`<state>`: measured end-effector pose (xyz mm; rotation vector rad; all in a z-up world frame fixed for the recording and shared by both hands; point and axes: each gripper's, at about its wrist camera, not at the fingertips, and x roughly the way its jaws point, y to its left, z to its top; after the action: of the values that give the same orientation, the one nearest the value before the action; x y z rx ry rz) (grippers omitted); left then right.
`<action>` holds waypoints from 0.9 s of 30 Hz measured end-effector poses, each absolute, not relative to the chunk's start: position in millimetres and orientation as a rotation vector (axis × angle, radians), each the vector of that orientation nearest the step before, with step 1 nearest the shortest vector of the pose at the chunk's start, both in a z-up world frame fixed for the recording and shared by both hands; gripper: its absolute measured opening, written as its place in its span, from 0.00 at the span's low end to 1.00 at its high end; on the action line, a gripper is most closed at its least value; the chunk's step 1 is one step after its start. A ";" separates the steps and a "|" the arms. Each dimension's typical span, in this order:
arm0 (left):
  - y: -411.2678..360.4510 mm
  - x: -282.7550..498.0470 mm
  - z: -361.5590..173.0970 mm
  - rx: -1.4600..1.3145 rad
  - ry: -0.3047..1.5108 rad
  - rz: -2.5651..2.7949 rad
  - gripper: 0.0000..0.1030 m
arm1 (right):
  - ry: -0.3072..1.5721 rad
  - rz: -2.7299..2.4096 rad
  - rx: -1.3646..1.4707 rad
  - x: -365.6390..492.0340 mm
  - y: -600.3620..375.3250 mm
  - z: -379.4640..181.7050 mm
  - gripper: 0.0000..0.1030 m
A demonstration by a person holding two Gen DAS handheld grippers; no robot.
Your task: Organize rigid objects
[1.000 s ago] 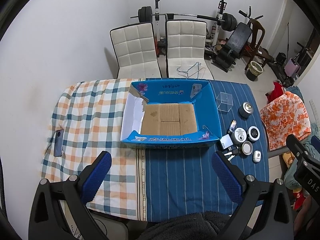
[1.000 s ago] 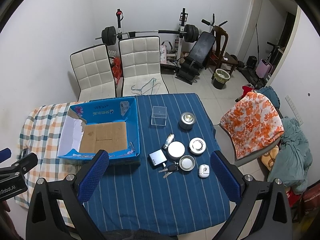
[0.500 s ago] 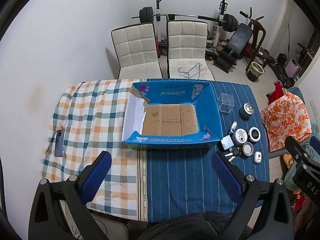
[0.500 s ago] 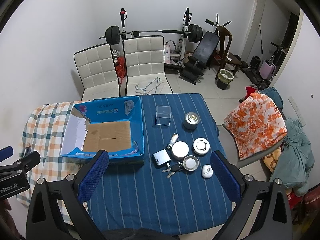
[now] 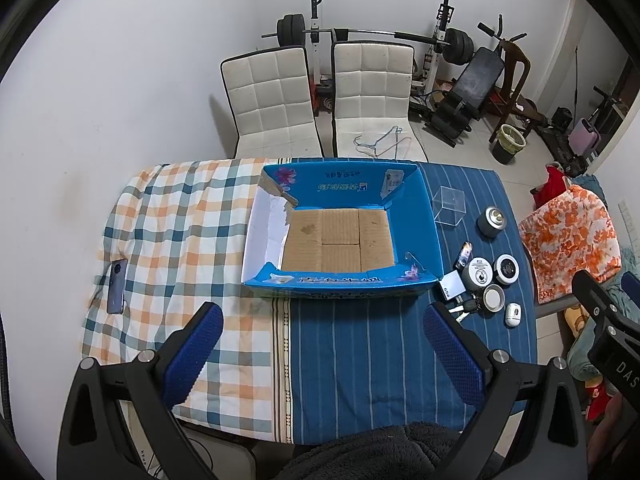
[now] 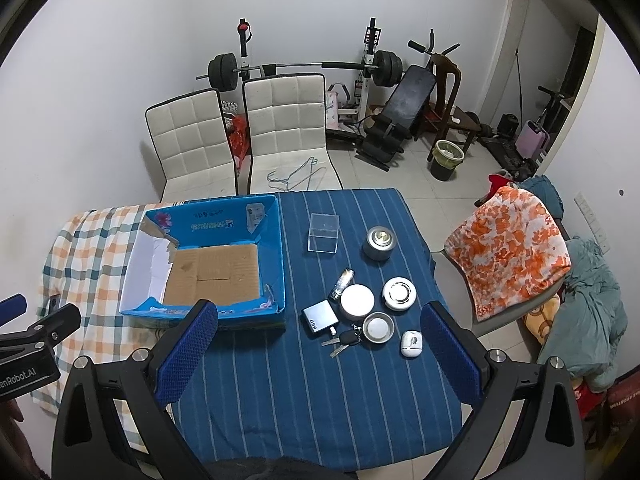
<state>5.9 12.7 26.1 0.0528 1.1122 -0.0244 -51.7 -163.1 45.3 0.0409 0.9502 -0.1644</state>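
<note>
Both tongs hang released above the worktop point(image 6: 280, 380), gripping nothing: the left tongs point(image 5: 320, 344) hover before the blue cardboard box point(image 5: 430, 232), the right tongs point(image 6: 320, 340) over the small items just right of that box. There lie a clear plastic cube point(image 6: 323, 233), a metal tin point(image 6: 379, 243), a white round jar point(image 6: 357, 301), a silver scale point(image 6: 320, 319), keys point(image 6: 344, 340) and a white case point(image 6: 412, 343). The box holds nothing.

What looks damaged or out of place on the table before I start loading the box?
The blue box has a torn corner flap at its far left, with ragged bare cardboard showing. A phone lies alone near the left edge of the checked cloth, far from the small items clustered right of the box.
</note>
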 end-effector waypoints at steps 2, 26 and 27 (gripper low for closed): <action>12.3 5.4 26.4 0.053 1.111 -0.025 1.00 | 0.947 -0.165 0.042 -53.4 -164.8 45.6 1.00; -96.1 103.6 -19.4 0.057 1.145 -0.223 1.00 | 1.029 -0.316 0.202 12.8 -277.7 7.3 1.00; -107.1 117.2 -29.2 0.059 1.156 -0.235 1.00 | 1.045 -0.326 0.208 26.7 -291.8 -3.3 1.00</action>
<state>117.2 -107.1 -29.2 0.0588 1.1559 -0.2349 26.7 -291.8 -3.3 0.2081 1.0447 -0.3261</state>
